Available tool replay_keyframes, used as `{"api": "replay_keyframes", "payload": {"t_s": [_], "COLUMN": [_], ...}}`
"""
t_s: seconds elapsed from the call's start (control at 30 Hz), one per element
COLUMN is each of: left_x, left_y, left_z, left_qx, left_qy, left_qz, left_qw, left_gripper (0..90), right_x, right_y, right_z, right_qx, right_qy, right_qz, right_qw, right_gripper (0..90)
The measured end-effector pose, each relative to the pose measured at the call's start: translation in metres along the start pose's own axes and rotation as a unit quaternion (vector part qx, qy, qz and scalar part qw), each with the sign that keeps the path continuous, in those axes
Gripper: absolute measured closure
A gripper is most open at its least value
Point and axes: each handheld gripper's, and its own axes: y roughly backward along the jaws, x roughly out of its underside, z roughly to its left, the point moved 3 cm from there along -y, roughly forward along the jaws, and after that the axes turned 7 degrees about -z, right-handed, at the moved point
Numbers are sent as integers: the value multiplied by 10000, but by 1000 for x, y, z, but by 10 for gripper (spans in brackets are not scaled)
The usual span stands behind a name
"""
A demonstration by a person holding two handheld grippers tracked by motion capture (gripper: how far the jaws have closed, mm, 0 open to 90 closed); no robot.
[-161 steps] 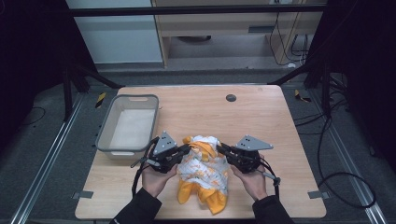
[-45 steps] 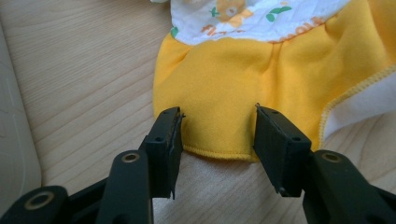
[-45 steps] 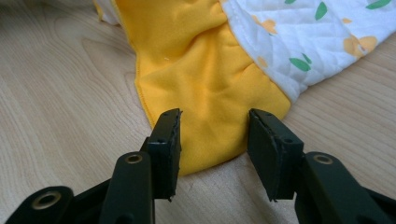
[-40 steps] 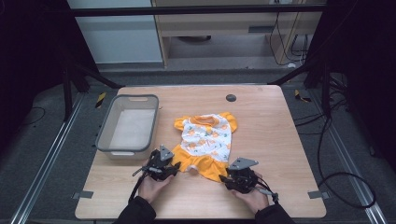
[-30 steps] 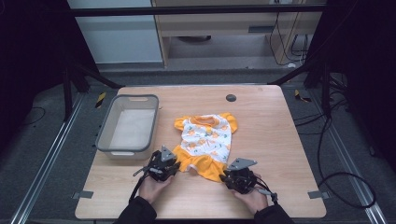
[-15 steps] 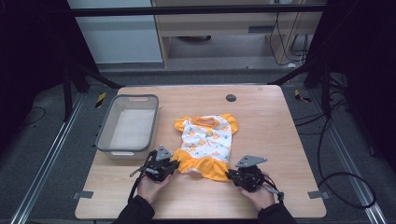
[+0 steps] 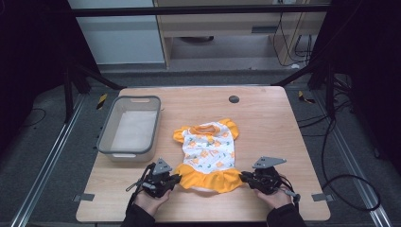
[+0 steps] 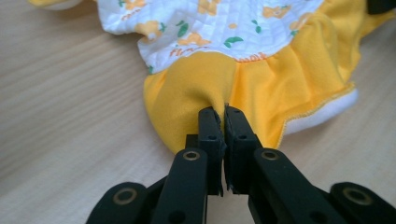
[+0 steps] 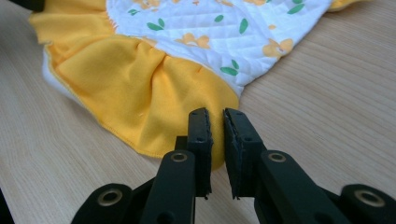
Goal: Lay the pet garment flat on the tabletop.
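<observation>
Bin (image 7: 106,137): grey, with a pale inside, it stands on the left part of the wooden table (image 7: 283,123), well apart from the garment.

Left hand (image 7: 150,201): it comes in from the near edge of the table and carries the left gripper (image 7: 176,178), which points to the right, toward the hem.

Left gripper, jaws: they have just been closing and now stand almost together. In the left gripper view the left gripper (image 8: 220,112) pinches a fold of the yellow frill (image 8: 261,88) between its black pads, and the cloth bunches up at the tips.

Dress (image 7: 208,149): a small quilted one, white with orange flowers and green leaves, with yellow sleeves and a yellow frill at the bottom. It lies flat in the middle of the table, the neck toward the far side and the frill toward the person. The frill stretches between the two grippers.

Black round spot (image 7: 233,99): it sits in the table top beyond the dress, near the far edge, and touches nothing.

Right gripper (image 7: 243,177): it points to the left, at the right end of the frill.

Right gripper, jaws: they have also just been closing. In the right gripper view the right gripper (image 9: 215,114) keeps only a narrow slit, and the rounded corner of the yellow frill goes into this slit and is held there.

Right hand (image 7: 272,197): it comes in from the near edge, right of the dress, and a cable trails from the gripper beside it.
</observation>
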Motion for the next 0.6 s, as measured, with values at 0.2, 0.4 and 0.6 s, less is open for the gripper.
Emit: {"api": "replay_keyframes", "payload": {"t_s": [0.2,0.4,0.6], "left_x": [5,-14,-9], "left_y": [2,17,-17], "left_z": [-11,-1,9], "left_qx": [62,46,-88], "left_qy": [-95,-318,-560], "left_qz": [-34,-619,-97], "left_qw": [9999,9976,9983], "left_gripper": [758,670,673], "right_x": [4,-2,-5], "right_y": [0,3,-2], "right_z": [-3,-2,-3], "right_qx": [265,461,657], "right_qy": [88,209,203], "right_qz": [45,-206,-244], "right_qw": [9996,9985,9973], "right_gripper": [767,759,806]}}
